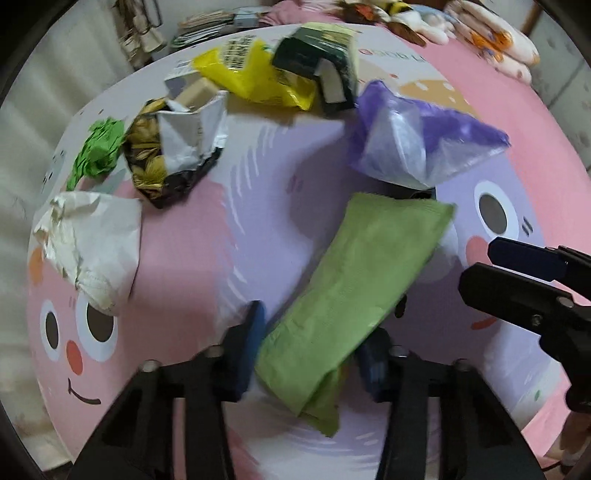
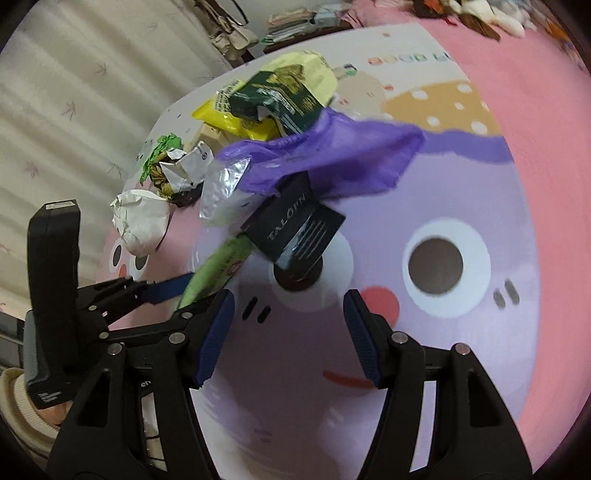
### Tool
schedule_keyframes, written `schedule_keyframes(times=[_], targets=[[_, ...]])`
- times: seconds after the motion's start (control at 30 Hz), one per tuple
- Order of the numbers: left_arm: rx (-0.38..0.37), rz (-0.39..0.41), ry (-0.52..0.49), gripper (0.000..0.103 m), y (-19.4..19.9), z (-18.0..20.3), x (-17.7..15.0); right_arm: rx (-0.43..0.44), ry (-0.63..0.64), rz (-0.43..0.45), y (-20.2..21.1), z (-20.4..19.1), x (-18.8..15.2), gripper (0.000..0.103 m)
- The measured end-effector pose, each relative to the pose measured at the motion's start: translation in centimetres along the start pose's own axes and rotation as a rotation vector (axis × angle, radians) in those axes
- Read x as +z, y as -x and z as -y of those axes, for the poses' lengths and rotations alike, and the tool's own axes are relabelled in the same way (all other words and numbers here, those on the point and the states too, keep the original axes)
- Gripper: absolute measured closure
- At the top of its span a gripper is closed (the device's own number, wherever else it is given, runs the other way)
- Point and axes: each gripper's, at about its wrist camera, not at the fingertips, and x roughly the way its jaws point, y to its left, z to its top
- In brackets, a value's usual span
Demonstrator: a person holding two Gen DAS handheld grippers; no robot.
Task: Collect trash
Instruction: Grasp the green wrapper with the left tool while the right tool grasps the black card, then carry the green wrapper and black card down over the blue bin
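A flat green wrapper (image 1: 354, 295) lies slantwise between the blue pads of my left gripper (image 1: 314, 356), which is shut on its edges. In the right wrist view the green wrapper (image 2: 218, 273) tilts up off the mat from the left gripper (image 2: 162, 290). My right gripper (image 2: 290, 339) is open and empty above the lilac cartoon face; it also shows at the right in the left wrist view (image 1: 484, 267). Ahead lie a purple bag with silver lining (image 2: 332, 158) and a black packet (image 2: 295, 229) partly under it.
On the round pink-and-lilac mat (image 1: 192, 258) lie white crumpled paper (image 1: 96, 243), a gold-and-black foil bag (image 1: 170, 147), green crumpled paper (image 1: 99, 147), a yellow wrapper (image 1: 258, 74) and a dark green carton (image 1: 321, 62). A curtain (image 2: 74, 110) hangs at the left. Plush toys (image 1: 491, 33) sit behind.
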Motion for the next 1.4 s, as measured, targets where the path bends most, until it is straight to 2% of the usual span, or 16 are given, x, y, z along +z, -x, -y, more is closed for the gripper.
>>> schedule_keyframes(times=[0.03, 0.13, 0.23, 0.37, 0.63, 0.7, 0.77, 0.8, 0.87, 0.93, 1.2, 1.4], targets=[[-0.007, 0.003, 0.014, 0.077, -0.1, -0.2, 0.1, -0.006, 0.01, 0.008, -0.1, -0.2, 0.2, 0.045], [-0.016, 0.018, 0.06, 0.081, 0.1, -1.0, 0.1, -0.02, 0.029, 0.018, -0.7, -0.7, 0.8, 0.045], [0.026, 0.008, 0.104, 0.082, -0.1, -1.6, -0.2, -0.016, 0.038, 0.03, -1.0, -1.2, 1.2, 0.045], [0.037, 0.008, 0.176, 0.084, 0.5, -1.9, -1.1, -0.03, 0.077, 0.048, -1.6, -2.2, 1.4, 0.045], [0.032, 0.024, 0.227, 0.084, 1.6, -1.7, -2.2, -0.138, 0.12, 0.096, -3.8, -3.8, 1.9, 0.045], [0.032, 0.031, 0.235, 0.084, 1.9, -1.5, -2.3, -0.165, 0.132, 0.106, -4.4, -4.1, 2.0, 0.051], [0.029, 0.034, 0.243, 0.084, 2.6, -1.9, -3.1, -0.209, 0.134, 0.098, -5.0, -4.1, 2.0, 0.076], [0.028, 0.036, 0.247, 0.084, 2.7, -1.8, -3.3, -0.215, 0.131, 0.091, -5.1, -4.0, 1.9, 0.083], [0.024, 0.038, 0.253, 0.084, 3.3, -2.4, -4.3, -0.193, 0.123, 0.091, -5.0, -3.8, 1.6, 0.095], [0.021, 0.039, 0.258, 0.084, 3.7, -2.7, -5.0, -0.157, 0.131, 0.088, -4.5, -3.9, 1.2, 0.1], [0.01, 0.043, 0.284, 0.084, 4.6, -3.5, -7.5, -0.018, 0.146, 0.044, -1.9, -5.4, -1.4, 0.101], [-0.002, 0.056, 0.272, 0.084, 6.4, -3.8, -9.8, 0.032, 0.127, 0.013, -0.3, -6.8, -4.4, 0.101]])
